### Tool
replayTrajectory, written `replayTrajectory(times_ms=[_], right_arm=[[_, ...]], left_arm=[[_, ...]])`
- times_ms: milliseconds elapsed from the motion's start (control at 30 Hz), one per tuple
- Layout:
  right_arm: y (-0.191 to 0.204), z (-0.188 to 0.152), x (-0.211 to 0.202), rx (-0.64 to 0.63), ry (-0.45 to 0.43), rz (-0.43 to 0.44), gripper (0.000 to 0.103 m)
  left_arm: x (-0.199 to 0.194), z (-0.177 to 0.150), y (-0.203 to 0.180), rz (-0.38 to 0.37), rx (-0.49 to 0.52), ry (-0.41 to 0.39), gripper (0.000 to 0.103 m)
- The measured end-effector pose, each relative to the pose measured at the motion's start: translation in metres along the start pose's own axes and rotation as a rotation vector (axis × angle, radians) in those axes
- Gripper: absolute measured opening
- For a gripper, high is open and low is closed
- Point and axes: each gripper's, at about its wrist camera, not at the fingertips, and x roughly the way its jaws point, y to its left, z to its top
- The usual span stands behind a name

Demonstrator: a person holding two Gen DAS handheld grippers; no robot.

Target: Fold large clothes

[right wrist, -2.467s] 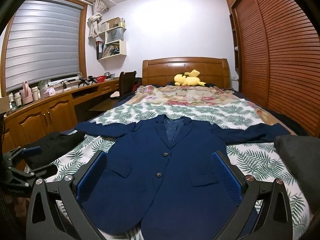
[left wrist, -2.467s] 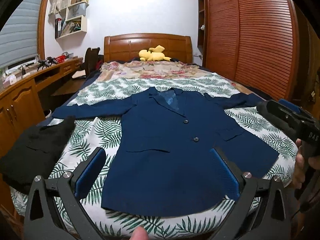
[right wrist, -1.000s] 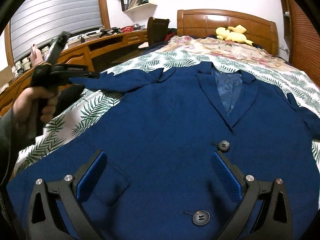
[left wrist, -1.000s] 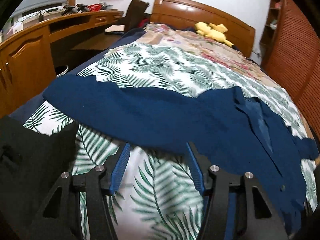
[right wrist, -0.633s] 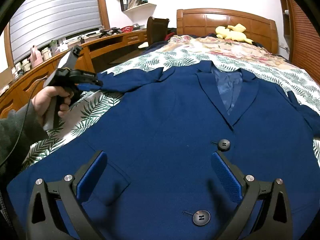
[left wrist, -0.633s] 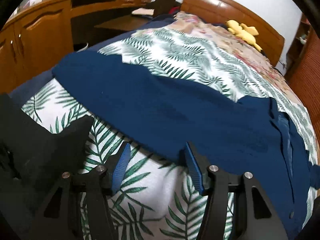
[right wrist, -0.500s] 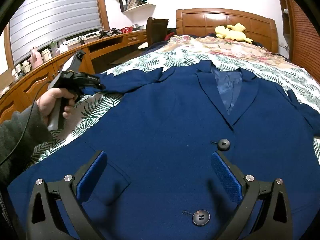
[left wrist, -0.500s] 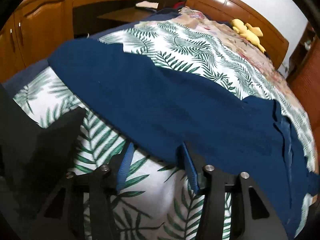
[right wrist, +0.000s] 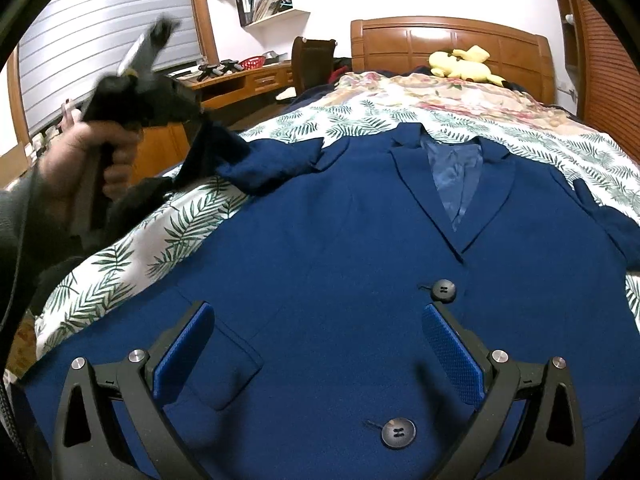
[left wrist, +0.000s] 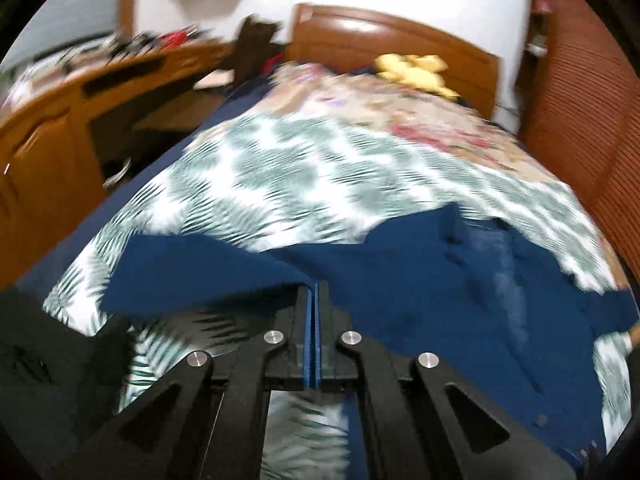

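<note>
a navy woven jacket (right wrist: 340, 264) with two round black buttons (right wrist: 440, 291), notched lapels and a shiny blue lining is laid flat, front up, on a bed (right wrist: 192, 232) covered by a white sheet printed with green fern leaves. the left tool (left wrist: 313, 292) has just been closing and is seen clamped on the edge of the jacket's sleeve (left wrist: 208, 268), which is raised off the sheet in a soft fold. the right tool (right wrist: 316, 340) is held wide apart just above the jacket's lower front, with nothing gripped; one pad (right wrist: 452, 352) sits just below the upper button.
</note>
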Motion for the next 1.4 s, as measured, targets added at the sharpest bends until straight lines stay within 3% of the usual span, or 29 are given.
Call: replayTrajectory(times_ms=[100, 233, 400, 600, 900, 1067, 1133, 1200, 1267, 1400], right_arm=[[-0.001, 0.002, -0.008, -0.01, -0.017, -0.012, 0.103], [-0.003, 0.001, -0.01, -0.022, -0.029, -0.039, 0.103], [0.0, -0.003, -0.003, -0.017, -0.027, -0.052, 0.103], [-0.002, -0.003, 0.005, 0.0, 0.001, -0.043, 0.103], [-0.004, -0.004, 0.007, -0.004, 0.022, -0.044, 0.103], [-0.002, -0.005, 0.008, -0.009, 0.03, -0.044, 0.103], [-0.002, -0.005, 0.008, -0.01, 0.03, -0.045, 0.103], [-0.002, -0.005, 0.007, -0.009, 0.029, -0.044, 0.103], [-0.002, -0.006, 0.006, -0.007, 0.026, -0.045, 0.103], [-0.004, -0.006, 0.002, 0.001, 0.013, -0.046, 0.103]], left_arm=[[-0.021, -0.004, -0.029, -0.044, 0.064, -0.002, 0.001], [-0.034, -0.021, -0.053, 0.026, 0.154, -0.022, 0.006], [-0.039, -0.036, -0.04, 0.032, 0.17, -0.036, 0.051], [-0.025, -0.041, 0.011, 0.072, 0.075, -0.027, 0.065], [0.043, -0.058, 0.083, 0.173, -0.064, 0.089, 0.065], [0.072, -0.07, 0.105, 0.172, -0.133, 0.165, 0.065], [0.078, -0.072, 0.105, 0.156, -0.138, 0.174, 0.054], [0.082, -0.073, 0.096, 0.121, -0.096, 0.19, 0.017], [0.08, -0.07, 0.083, 0.155, -0.038, 0.185, 0.008], [0.051, -0.054, 0.06, 0.197, 0.026, 0.103, 0.003]])
